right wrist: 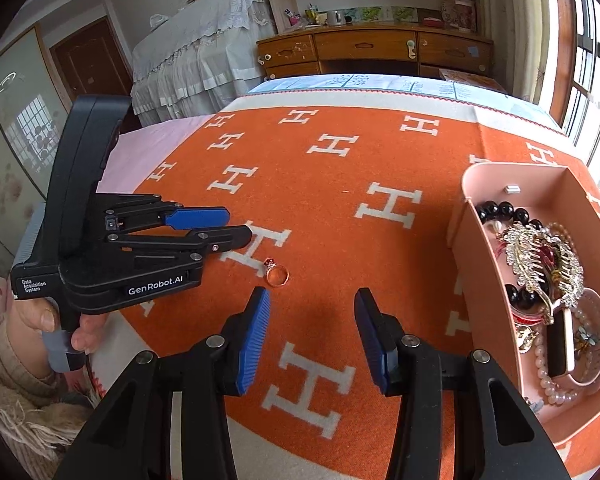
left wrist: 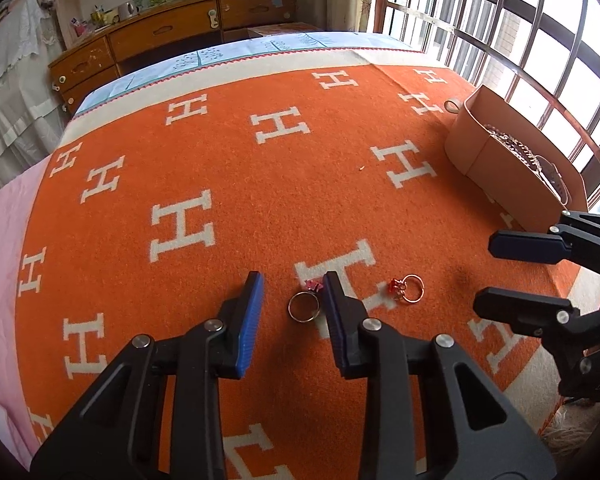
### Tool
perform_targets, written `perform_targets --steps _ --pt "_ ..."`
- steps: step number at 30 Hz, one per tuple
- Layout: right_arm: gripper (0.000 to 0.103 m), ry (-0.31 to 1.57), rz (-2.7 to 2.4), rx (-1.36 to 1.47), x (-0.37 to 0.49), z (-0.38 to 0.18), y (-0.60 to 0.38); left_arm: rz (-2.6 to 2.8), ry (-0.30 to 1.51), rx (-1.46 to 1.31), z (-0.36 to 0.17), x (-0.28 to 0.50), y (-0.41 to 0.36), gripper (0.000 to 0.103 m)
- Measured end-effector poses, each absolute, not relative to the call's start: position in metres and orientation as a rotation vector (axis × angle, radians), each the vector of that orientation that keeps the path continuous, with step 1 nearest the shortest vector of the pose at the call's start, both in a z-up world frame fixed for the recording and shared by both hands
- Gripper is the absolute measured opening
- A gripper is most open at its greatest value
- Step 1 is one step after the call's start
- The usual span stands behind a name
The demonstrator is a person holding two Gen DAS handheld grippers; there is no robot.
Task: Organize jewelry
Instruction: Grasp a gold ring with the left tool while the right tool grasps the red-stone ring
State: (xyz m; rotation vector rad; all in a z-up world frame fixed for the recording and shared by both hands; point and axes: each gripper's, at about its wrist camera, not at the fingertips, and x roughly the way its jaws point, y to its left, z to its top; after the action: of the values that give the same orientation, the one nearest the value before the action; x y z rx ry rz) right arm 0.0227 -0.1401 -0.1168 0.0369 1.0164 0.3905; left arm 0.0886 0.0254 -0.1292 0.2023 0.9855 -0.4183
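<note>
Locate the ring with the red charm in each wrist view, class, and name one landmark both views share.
Left wrist view: the ring with the red charm lies on the orange blanket, low and right of centre, just right of the left gripper.
Right wrist view: the same ring lies left of centre, just beyond the right gripper.
Shared landmark: the pink box of jewelry.

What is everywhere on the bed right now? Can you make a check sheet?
Surface: orange blanket with white H letters.
Job's things: pink-stone ring between the left gripper's fingers; red-stone ring beside it; pink box holding beads, a hair comb, a watch.
Clutter: nothing seen.
Grippers: left gripper around the pink-stone ring, pads not yet pressing it; right gripper open, empty, short of the red-stone ring.
Cables: nothing seen.
Surroundings: wooden drawers, barred window.
</note>
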Motion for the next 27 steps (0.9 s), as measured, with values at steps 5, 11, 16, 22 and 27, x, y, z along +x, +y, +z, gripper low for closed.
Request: perform_targets --steps 5,11,16,22,27 --pt "0.045 1.051 0.412 0.016 0.036 -0.128 -0.127 -0.423 0.973 0.203 -0.13 0.083 0.028 0.015" --pt "0.045 1.064 0.446 -0.029 0.048 -0.137 -0.107 -0.428 0.976 0.16 -0.13 0.083 0.033 0.006" --pt "0.042 1.043 0.462 -0.117 0.049 -0.14 -0.089 -0.43 0.988 0.108 -0.129 0.086 0.039 0.006" --pt "0.026 1.014 0.442 -0.217 0.05 -0.144 -0.078 -0.424 1.005 0.07 -0.128 0.087 0.043 0.006" --pt "0.016 1.002 0.441 -0.243 0.049 -0.144 -0.076 -0.426 1.006 0.04 -0.122 0.086 0.047 0.006"
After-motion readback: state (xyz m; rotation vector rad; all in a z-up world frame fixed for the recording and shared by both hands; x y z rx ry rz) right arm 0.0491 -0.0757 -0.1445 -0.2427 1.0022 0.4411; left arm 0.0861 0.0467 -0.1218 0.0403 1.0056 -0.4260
